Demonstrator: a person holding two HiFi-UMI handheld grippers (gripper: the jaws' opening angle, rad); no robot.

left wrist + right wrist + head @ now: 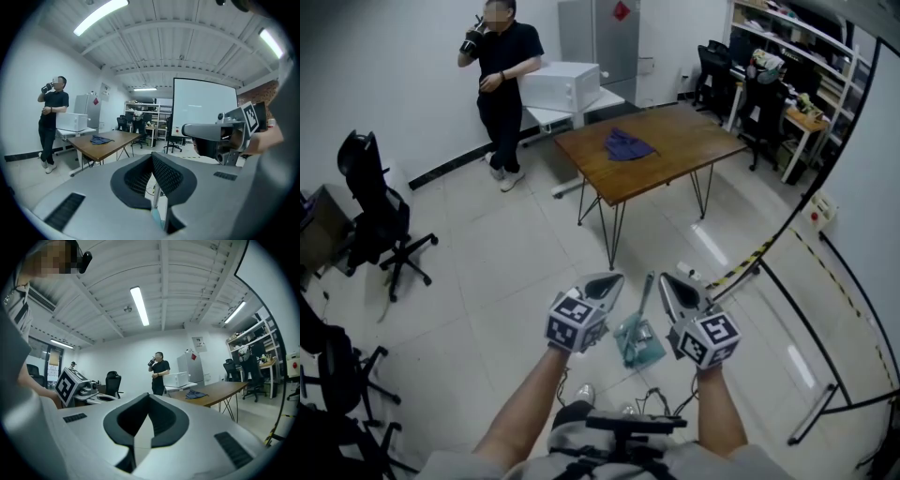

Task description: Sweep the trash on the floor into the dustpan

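Two bare forearms (530,403) reach out low in the head view, each bearing a claw, side by side above the tiled floor (487,281). The left claw (616,278) is clenched on nothing, its pads meeting. The right claw (667,278) is likewise clenched and empty. On the floor between and below them stands the teal dustpan (639,345), handle up. The thin rod under the left pads in the left gripper view is probably that handle. Beyond, a wooden bench (675,150) carries a blue cloth (626,144), and a person (502,84) stands by the wall.
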